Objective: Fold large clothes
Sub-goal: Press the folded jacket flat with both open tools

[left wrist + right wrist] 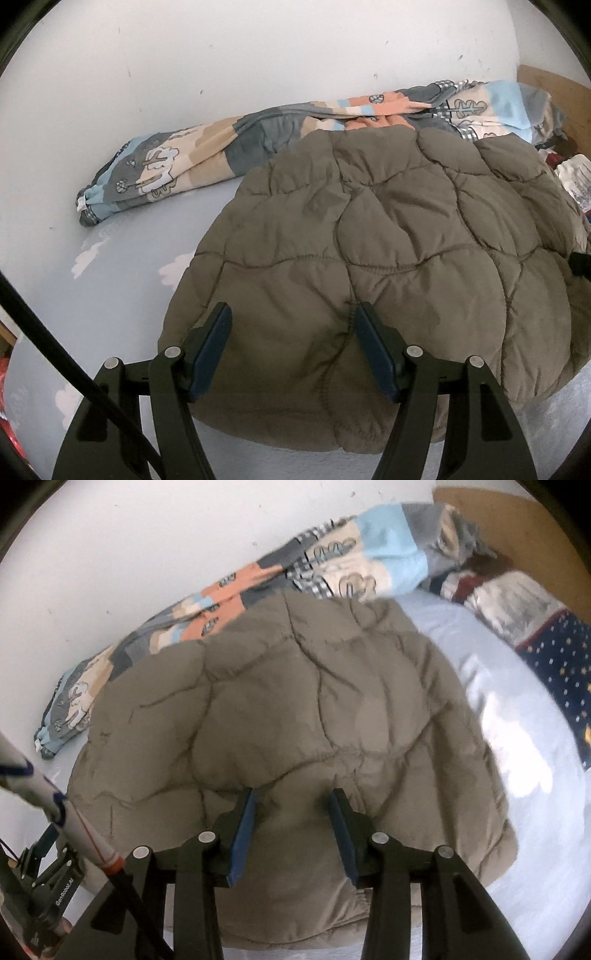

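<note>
An olive-brown quilted jacket (369,258) lies spread on a pale blue bed sheet (122,295), filling the middle of both views. My left gripper (293,308) hovers over the jacket's near edge, its blue-padded jaws wide apart and pressing on nothing. In the right wrist view the same jacket (288,709) lies below my right gripper (295,793), whose jaws also stand apart over the near hem without pinching fabric. The body of the left gripper (48,867) and a white patterned sleeve (40,790) show at the lower left of the right wrist view.
A rolled patchwork duvet (192,162) with tree prints lies along the white wall (184,66) behind the jacket. To the right are a wooden headboard (517,520), a heap of clothes (509,602) and navy star-dotted fabric (561,664). Bare sheet (517,738) shows right of the jacket.
</note>
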A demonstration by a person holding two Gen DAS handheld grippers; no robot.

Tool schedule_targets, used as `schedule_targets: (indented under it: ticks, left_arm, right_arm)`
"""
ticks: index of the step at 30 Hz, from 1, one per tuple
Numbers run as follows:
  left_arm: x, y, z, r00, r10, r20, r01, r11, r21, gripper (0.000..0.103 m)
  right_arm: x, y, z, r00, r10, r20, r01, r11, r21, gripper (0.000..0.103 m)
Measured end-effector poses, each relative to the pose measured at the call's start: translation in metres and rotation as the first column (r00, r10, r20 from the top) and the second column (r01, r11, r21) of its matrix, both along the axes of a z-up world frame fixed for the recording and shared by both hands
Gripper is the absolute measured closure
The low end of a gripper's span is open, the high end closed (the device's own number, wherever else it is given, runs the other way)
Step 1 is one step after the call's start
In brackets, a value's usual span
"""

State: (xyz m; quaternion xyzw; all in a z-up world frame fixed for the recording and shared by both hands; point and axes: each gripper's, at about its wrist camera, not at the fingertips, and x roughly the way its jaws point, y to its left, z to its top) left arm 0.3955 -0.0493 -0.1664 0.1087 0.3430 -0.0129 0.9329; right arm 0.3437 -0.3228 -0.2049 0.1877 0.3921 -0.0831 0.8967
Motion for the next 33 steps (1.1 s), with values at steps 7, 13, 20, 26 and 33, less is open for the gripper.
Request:
schedule_targets:
  ticks: [7, 13, 20, 26, 33]
  left_arm:
    - [0.002, 0.0, -0.005, 1.0, -0.001, -0.004, 0.001, 1.0, 0.01, 0.035]
    - [0.002, -0.002, -0.008, 1.0, -0.002, -0.004, 0.002, 1.0, 0.019, 0.034]
    - [0.002, -0.003, -0.011, 1.0, -0.005, -0.007, 0.005, 1.0, 0.031, 0.034]
    - [0.006, 0.001, -0.008, 0.999, -0.004, -0.039, 0.004, 1.0, 0.0, 0.034]
    - [0.001, 0.014, 0.013, 0.999, 0.02, -0.032, -0.022, 0.998, -0.063, 0.034]
  right_arm:
    - [0.006, 0.005, -0.012, 0.999, 0.006, -0.036, -0.007, 1.0, -0.021, 0.053]
    - [0.008, 0.005, -0.019, 0.998, 0.021, -0.052, -0.023, 0.999, -0.024, 0.051]
    - [0.01, 0.005, -0.024, 0.997, 0.036, -0.064, -0.038, 0.999, -0.028, 0.051]
    - [0.011, 0.004, -0.024, 0.996, 0.058, -0.072, -0.059, 0.998, -0.023, 0.05]
    - [-0.001, 0.0, 0.003, 0.998, 0.047, -0.039, -0.047, 0.999, -0.015, 0.047]
